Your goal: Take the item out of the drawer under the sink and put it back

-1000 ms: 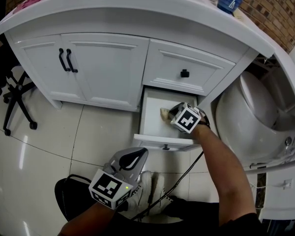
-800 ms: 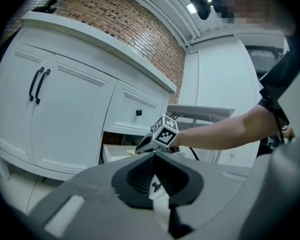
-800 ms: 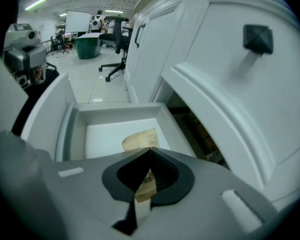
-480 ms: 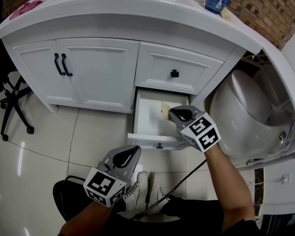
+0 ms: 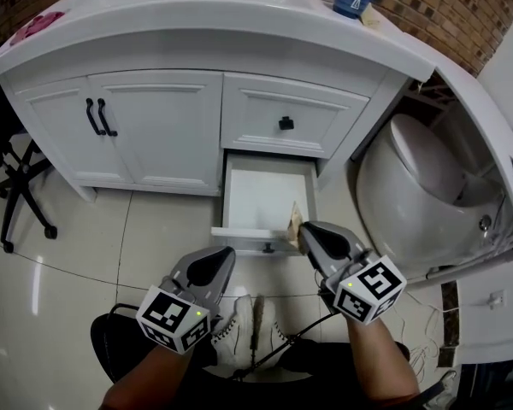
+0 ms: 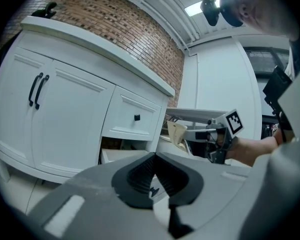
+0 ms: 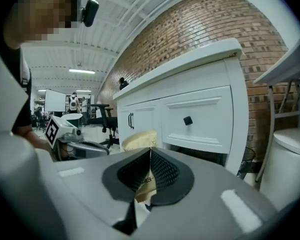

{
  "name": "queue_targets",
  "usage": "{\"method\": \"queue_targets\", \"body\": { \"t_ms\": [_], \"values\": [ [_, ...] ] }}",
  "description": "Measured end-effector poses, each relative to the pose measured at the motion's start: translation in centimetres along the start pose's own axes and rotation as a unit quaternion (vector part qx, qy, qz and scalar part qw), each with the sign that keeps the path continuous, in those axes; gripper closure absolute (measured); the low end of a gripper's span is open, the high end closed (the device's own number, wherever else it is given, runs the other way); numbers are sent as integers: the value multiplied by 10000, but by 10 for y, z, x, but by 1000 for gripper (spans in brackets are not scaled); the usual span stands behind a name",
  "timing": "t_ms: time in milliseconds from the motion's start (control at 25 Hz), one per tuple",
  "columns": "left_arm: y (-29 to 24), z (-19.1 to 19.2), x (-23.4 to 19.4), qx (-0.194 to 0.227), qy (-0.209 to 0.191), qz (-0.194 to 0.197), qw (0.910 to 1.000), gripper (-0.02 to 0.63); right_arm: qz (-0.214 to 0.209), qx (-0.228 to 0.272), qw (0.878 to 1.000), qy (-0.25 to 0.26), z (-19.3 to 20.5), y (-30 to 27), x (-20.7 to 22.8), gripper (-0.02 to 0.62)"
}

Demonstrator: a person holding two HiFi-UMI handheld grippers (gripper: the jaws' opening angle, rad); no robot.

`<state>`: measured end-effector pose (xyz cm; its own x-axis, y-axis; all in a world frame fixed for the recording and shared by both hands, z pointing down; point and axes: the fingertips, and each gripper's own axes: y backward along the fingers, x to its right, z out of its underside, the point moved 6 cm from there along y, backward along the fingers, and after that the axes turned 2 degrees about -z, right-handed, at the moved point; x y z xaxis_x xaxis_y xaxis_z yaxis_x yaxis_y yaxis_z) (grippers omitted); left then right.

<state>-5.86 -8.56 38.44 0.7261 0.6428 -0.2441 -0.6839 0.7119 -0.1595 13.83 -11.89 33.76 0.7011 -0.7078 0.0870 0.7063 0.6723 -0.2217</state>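
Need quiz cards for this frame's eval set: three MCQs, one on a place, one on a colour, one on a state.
1. Where is the beige packet?
A. On the floor tiles.
B. Pinched in the fingers of the right gripper, by the front right corner of the lower drawer.
C. On the countertop.

2. What colour is the knob on the upper drawer?
A. Black.
B. Gold.
C. White.

3. What state is the lower drawer in?
A. Shut.
B. Lifted out onto the floor.
C. Pulled open.

Answers:
1 B: the right gripper view shows its fingers closed on the packet.
2 A: the head view shows a black knob on the white drawer front.
3 C: its white inside shows below the upper drawer in the head view.
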Motion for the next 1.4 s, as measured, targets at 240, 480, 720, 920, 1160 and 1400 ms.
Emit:
{"method": "queue_targets", "body": {
  "t_ms": [240, 480, 720, 920, 1160, 1400],
  "values": [
    [3, -1, 1, -13, -69, 6, 10000, 600, 192, 134, 9996, -158, 15, 24, -16, 584],
    [1, -4, 3, 28, -70, 9, 10000, 600, 253, 39, 9991, -352, 32, 25, -15, 584],
    [0, -7, 5, 57, -114, 44, 9999, 600, 217, -5, 9990, -391, 34, 24, -18, 584],
    [-1, -4, 9, -22, -290, 86, 9995, 601, 167, -63, 9993, -341, 38, 22, -23, 584],
    [1, -3, 4, 11, -171, -16, 9999, 600, 168, -120, 9991, -360, 41, 20, -23, 584],
    [0, -2, 4, -33, -170, -25, 9998, 600, 145, -160, 9993, -311, 41, 18, -25, 584]
  ]
}}
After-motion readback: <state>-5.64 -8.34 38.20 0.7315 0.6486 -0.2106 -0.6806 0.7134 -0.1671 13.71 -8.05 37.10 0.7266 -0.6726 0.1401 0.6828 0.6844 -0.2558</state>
